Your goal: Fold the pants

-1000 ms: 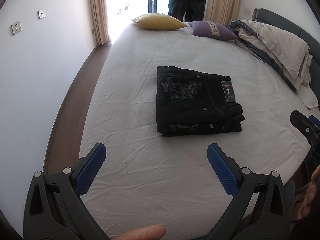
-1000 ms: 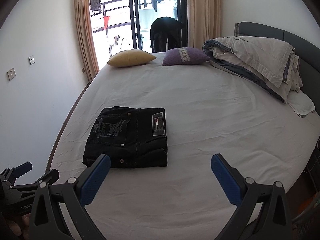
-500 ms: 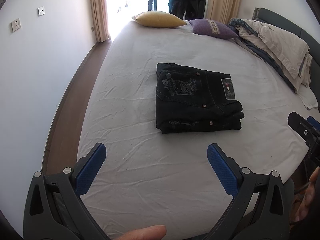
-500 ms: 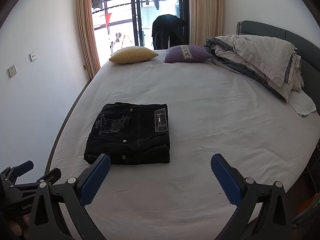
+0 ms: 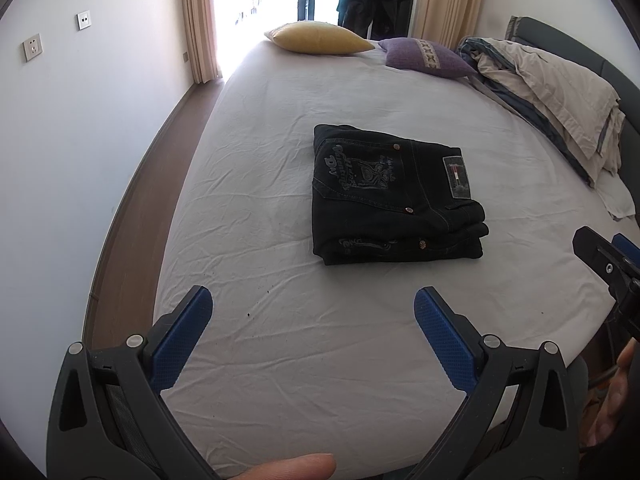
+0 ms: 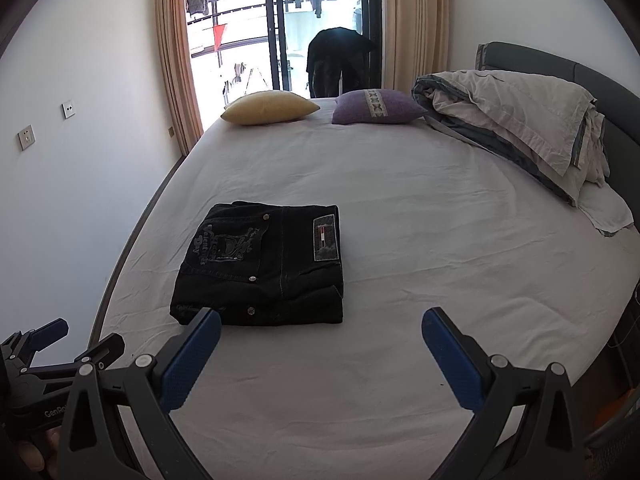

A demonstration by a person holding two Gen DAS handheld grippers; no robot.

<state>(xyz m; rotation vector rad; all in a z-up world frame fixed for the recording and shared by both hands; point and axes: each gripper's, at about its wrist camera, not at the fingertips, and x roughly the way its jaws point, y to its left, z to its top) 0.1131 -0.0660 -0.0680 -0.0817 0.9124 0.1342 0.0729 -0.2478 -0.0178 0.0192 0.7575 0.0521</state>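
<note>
Your black jeans [image 5: 394,196] lie folded on the bed [image 5: 280,128], near its foot. Both your left tool [image 5: 313,306] and right tool [image 6: 321,326] hang released, short of the jeans, empty. The embroidered pocket lettering is unreadable.

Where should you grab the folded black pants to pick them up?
Probably the thick stacked edge of the black pants that faces the grippers. The layers end there in a stepped bundle, so open jaws could slide in low from the near side, one finger under and one on top. Both the left gripper and right gripper are open, holding nothing.
</note>
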